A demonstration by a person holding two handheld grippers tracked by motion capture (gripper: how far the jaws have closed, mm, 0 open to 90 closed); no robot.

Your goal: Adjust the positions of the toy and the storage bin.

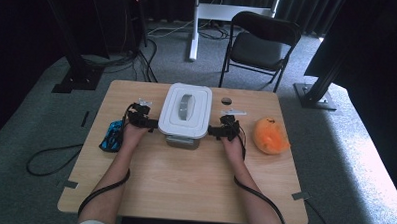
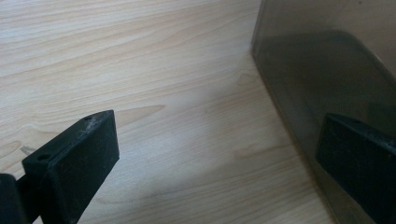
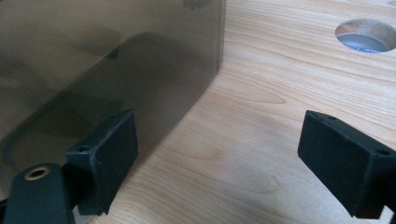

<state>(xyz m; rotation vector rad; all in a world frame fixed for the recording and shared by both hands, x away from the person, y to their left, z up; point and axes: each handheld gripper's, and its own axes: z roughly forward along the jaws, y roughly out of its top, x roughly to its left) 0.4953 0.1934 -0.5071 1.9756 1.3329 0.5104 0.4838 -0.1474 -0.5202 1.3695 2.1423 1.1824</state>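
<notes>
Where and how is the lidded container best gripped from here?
Probably by its two short ends, under the overhanging white lid. The left gripper and right gripper already flank the smoky container, jaws open; its tall flat walls suit a two-sided lift.

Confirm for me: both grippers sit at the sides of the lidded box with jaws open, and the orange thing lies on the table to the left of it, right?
Not quite. The orange thing lies to the right of the lidded box, beyond the right gripper, as the high view shows. The rest holds: the left gripper and the right one flank the box, and both gripper views show their jaws apart.
</notes>
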